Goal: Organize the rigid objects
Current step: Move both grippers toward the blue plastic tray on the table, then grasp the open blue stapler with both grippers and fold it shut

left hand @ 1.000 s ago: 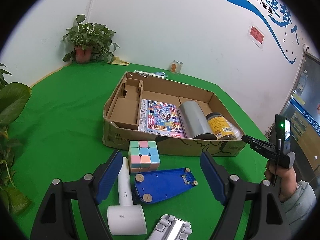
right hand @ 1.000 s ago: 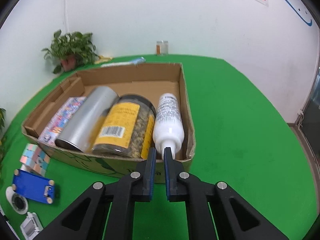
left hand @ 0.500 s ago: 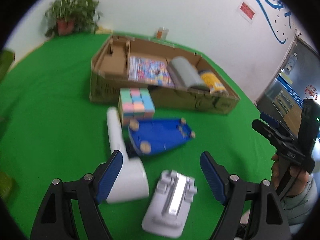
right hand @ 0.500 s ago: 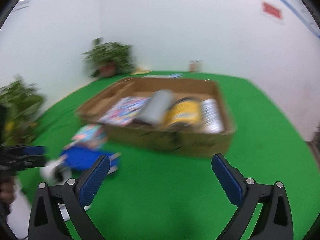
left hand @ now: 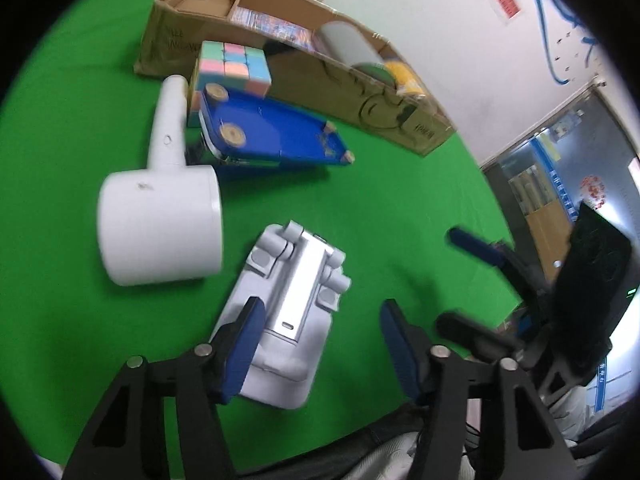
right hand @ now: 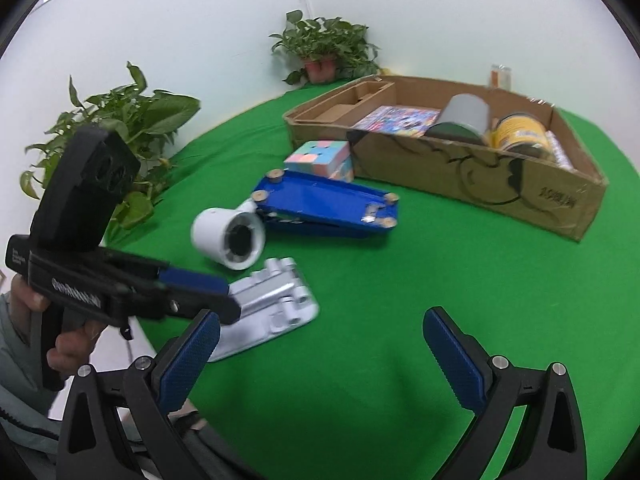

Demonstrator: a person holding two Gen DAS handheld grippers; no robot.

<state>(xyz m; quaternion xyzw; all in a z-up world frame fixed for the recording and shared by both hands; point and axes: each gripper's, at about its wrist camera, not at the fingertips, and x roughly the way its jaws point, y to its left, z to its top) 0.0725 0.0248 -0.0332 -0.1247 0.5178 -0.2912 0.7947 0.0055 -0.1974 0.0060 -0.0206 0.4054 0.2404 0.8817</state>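
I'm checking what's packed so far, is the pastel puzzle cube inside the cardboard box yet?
No, the pastel puzzle cube sits on the green cloth outside the cardboard box, beside its front wall.

On the bench point(right hand: 400, 320): one cardboard box point(right hand: 460, 176), one pastel puzzle cube point(left hand: 234, 66), one blue board point(left hand: 276, 132), one white hair dryer point(left hand: 160, 208), one grey folding stand point(left hand: 288, 312). In the box: one booklet point(right hand: 396, 119), one grey cylinder point(right hand: 464, 116), one yellow jar point(right hand: 518, 134). Two potted plants point(right hand: 324, 50) point(right hand: 116, 128).
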